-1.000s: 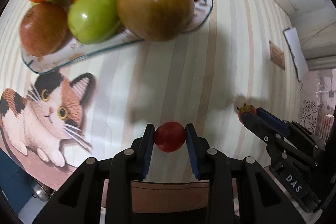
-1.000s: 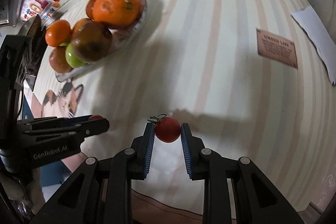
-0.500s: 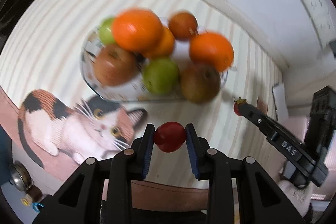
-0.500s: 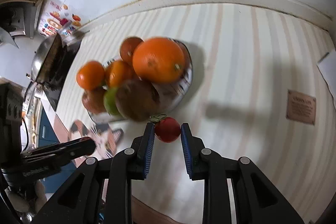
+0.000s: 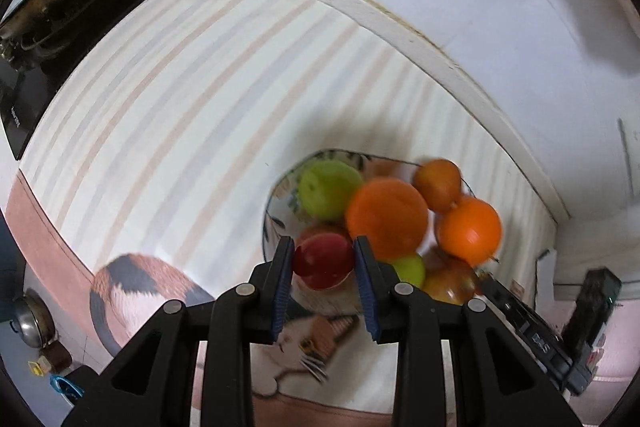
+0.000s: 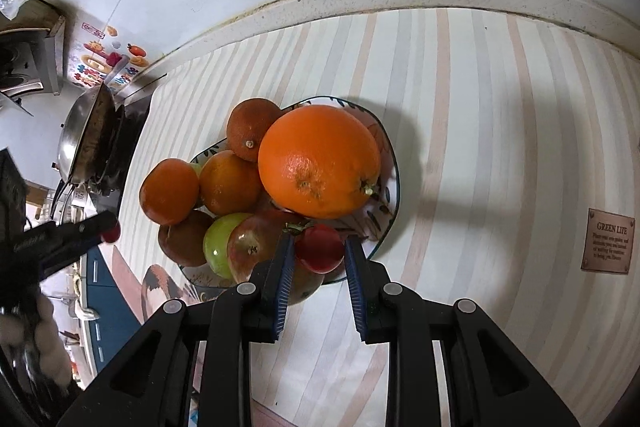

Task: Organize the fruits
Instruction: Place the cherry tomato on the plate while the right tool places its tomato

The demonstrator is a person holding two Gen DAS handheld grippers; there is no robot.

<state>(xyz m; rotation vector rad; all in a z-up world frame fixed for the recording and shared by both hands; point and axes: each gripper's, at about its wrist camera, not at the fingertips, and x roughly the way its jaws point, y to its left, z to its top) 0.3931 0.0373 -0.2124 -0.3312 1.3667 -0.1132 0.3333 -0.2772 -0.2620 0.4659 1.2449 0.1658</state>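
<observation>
— Fruits: where is each small red cherry tomato?
— One clamped in the left gripper, another clamped in the right gripper, both above the patterned fruit plate on the striped bench.

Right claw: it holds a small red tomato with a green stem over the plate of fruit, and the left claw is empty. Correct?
Not quite. The left claw is not empty: the left wrist view shows it shut on a small red fruit. The right claw does hold the stemmed tomato over the plate.
</observation>
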